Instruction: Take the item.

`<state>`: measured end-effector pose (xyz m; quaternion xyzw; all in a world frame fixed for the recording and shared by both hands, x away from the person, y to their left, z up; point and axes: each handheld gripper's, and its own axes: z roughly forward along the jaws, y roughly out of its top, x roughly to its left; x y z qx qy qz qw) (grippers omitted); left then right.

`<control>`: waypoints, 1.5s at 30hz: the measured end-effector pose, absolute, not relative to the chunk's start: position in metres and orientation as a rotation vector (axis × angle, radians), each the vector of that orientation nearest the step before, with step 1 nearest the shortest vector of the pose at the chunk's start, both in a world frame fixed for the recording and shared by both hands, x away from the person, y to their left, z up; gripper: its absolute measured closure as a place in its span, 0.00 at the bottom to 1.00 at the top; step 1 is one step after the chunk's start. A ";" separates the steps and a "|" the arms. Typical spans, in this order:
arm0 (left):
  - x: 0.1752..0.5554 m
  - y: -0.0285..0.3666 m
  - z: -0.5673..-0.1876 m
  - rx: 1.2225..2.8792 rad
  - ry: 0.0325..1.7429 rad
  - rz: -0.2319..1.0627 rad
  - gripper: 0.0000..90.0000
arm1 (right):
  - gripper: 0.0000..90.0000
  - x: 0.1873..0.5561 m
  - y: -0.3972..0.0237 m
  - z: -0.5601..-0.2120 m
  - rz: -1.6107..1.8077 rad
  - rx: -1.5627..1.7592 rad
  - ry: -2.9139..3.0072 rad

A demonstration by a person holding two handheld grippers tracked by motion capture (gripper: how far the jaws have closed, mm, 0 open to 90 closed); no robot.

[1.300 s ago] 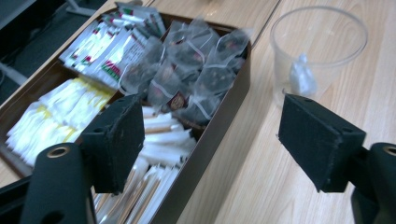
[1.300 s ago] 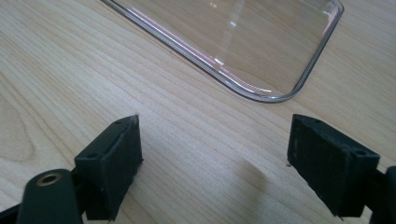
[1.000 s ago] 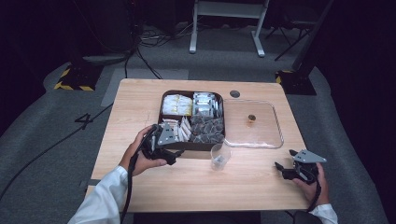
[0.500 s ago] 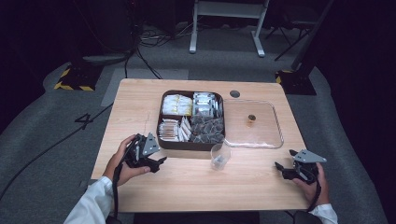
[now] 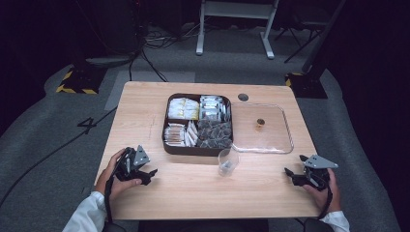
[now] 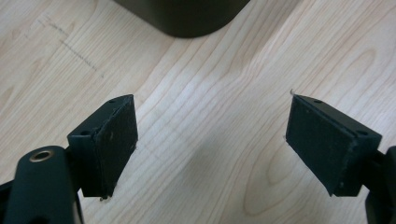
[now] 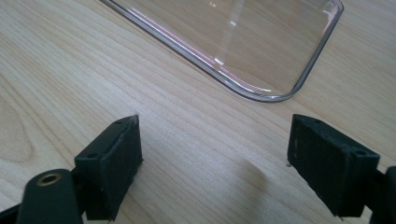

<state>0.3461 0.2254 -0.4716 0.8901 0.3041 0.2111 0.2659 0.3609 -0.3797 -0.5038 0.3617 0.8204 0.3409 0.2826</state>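
In the left gripper view, a dark tray (image 6: pixel 184 16) is running off the top edge, with just one rounded corner showing. In the right gripper view, a clear lid (image 7: pixel 243 42) is being cut by the upper edge and upper right corner. In the high view, the packets (image 5: pixel 198 123) filling the tray's compartments are reading too small to identify, and a small brown spot (image 5: pixel 260 122) on the clear lid, right of centre, is staying unclear. At the bottom edge, both forearms are being cropped, and a white frame (image 5: pixel 237 19) is leaving the top.
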 end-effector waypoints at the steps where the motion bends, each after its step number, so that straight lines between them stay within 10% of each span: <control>1: 0.346 0.227 -0.473 2.401 0.829 0.557 0.19 | 0.20 0.361 -0.380 -0.504 0.913 0.968 2.197; 45: 0.337 0.280 -0.505 2.183 1.049 0.408 0.16 | 0.20 0.360 -0.380 -0.504 0.905 0.969 2.189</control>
